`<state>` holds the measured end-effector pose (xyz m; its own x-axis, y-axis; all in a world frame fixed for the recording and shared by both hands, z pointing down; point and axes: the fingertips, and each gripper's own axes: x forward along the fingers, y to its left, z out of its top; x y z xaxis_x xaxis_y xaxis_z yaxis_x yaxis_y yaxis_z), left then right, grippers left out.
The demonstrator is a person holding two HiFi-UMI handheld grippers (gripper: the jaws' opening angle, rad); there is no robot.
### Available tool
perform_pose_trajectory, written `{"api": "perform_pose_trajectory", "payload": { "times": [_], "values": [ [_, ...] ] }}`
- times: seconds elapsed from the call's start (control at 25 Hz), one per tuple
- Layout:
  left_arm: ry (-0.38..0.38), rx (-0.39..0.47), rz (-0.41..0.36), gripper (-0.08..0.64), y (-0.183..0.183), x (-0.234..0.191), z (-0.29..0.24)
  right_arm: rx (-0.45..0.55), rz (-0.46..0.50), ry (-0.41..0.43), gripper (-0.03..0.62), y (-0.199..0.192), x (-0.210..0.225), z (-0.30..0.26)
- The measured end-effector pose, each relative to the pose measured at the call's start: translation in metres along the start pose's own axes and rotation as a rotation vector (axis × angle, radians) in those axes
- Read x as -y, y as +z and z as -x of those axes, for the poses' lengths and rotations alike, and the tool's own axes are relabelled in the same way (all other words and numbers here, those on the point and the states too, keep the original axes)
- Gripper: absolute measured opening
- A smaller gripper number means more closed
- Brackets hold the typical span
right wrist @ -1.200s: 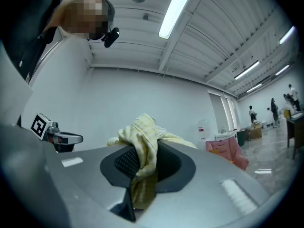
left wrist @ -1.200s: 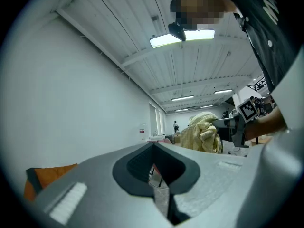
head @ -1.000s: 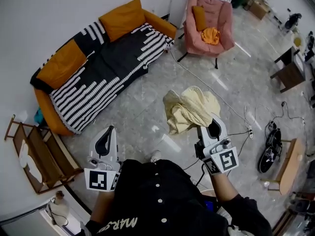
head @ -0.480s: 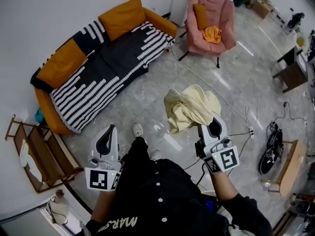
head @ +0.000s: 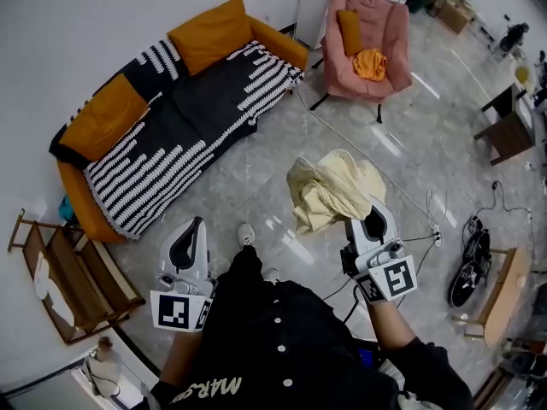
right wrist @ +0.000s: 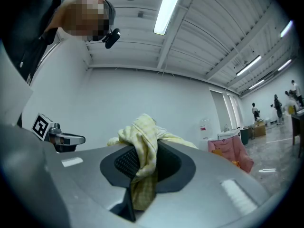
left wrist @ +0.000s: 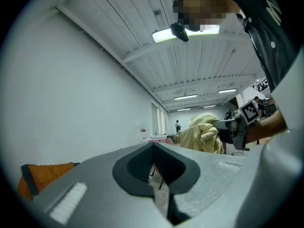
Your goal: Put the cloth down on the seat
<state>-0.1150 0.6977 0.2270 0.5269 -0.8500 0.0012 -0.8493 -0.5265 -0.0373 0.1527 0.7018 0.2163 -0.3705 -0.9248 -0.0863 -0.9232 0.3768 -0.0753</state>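
Two grippers above the floor [head: 256,186]: right gripper [head: 373,220] fingers [right wrist: 118,164] pinch one fold of the yellow cloth [head: 329,190], bunched in mid-air, well apart from the sofa [head: 280,41]; left gripper [head: 191,231] fingers closed, empty. Risk: the slight pinch may slip, dropping the cloth onto the floor instead.

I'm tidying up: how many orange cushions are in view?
3: the left cushion and right cushion on the sofa, the third cushion on the pink armchair. More could be hidden.
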Motion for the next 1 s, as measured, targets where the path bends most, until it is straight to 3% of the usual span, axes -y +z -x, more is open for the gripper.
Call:
{"api": "perform_pose_trajectory", "payload": {
  "times": [1.0],
  "values": [
    [-0.041, -0.007, 0.012, 0.0, 0.0, -0.096, -0.149, -0.022, 0.0, -0.02, 0.089, -0.01, 0.055, -0.155]
  ]
}}
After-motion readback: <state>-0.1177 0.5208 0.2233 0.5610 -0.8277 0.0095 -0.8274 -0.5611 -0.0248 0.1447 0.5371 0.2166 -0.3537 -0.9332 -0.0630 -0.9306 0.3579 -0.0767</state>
